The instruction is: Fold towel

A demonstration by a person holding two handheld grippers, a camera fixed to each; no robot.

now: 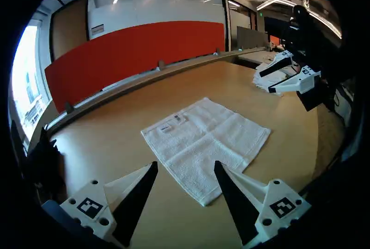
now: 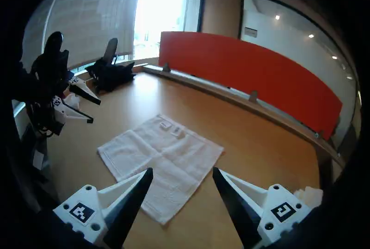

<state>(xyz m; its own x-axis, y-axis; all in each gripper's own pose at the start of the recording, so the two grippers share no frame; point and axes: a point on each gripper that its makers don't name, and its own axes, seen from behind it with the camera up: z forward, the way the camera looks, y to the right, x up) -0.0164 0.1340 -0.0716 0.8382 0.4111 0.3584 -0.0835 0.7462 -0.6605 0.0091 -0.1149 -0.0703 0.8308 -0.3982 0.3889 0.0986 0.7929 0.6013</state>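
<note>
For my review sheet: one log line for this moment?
towel: flat on table | left gripper: open | right gripper: open | fold: not started

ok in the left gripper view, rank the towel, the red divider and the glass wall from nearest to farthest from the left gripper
From the left gripper, nearest first:
1. towel: flat on the table, just ahead of the fingertips.
2. red divider: along the table's far edge, ahead and to the left.
3. glass wall: behind and above the divider.
</note>
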